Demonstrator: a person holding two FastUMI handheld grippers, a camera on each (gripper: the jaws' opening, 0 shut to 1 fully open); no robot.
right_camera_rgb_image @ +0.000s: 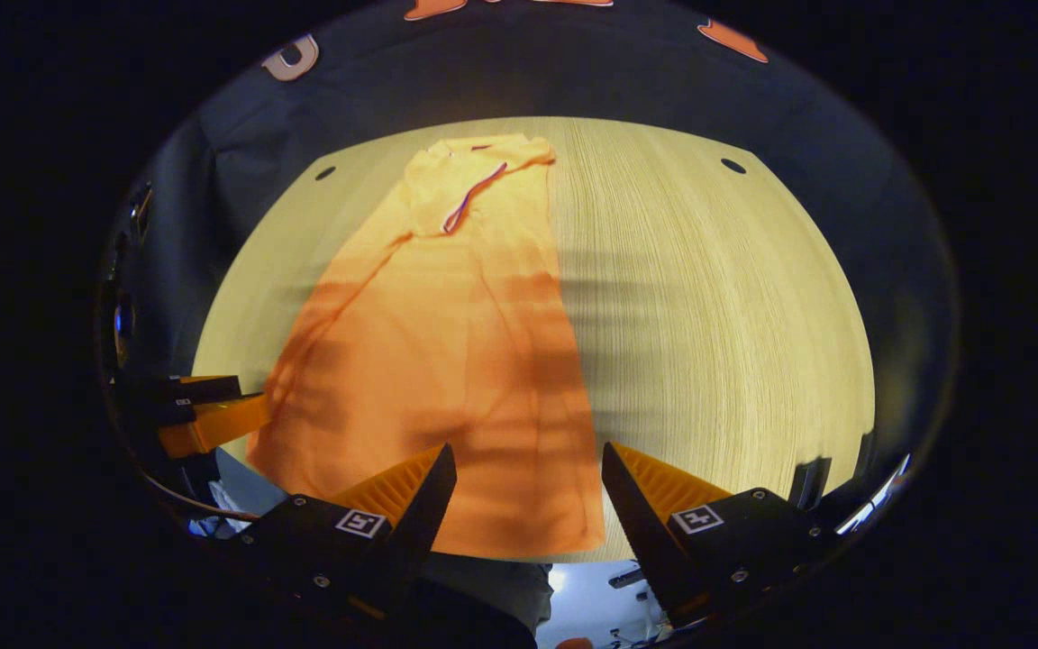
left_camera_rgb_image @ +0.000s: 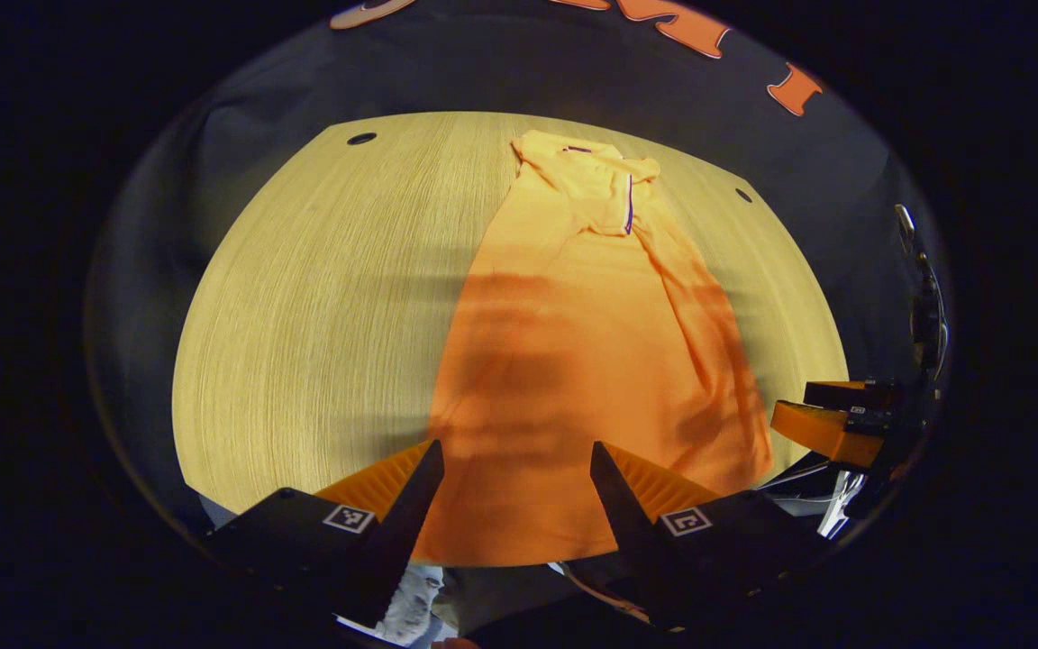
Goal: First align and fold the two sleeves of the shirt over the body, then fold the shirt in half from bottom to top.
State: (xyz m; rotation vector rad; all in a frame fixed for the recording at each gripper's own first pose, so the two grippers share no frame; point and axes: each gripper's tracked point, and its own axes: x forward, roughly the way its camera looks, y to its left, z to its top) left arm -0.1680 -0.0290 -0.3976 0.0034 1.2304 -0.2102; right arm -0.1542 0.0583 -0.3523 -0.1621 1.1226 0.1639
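An orange shirt (left_camera_rgb_image: 573, 361) lies flat and lengthwise on the wooden table (left_camera_rgb_image: 321, 315), collar at the far end, hem at the near edge. Its sleeves lie folded in over the body, leaving a narrow strip. My left gripper (left_camera_rgb_image: 516, 455) is open above the hem's left part, fingers spread with cloth showing between them. In the right gripper view the same shirt (right_camera_rgb_image: 447, 361) runs from the hem up to the collar, and my right gripper (right_camera_rgb_image: 528, 458) hangs open over the hem's right corner. The right gripper (left_camera_rgb_image: 830, 419) also shows at the right of the left gripper view.
The round-cornered table (right_camera_rgb_image: 726, 315) has bare wood on both sides of the shirt and small dark holes (left_camera_rgb_image: 361, 139) (right_camera_rgb_image: 733, 166) near its far corners. Black cloth walls stand behind it. The left gripper (right_camera_rgb_image: 204, 410) shows at the left of the right gripper view.
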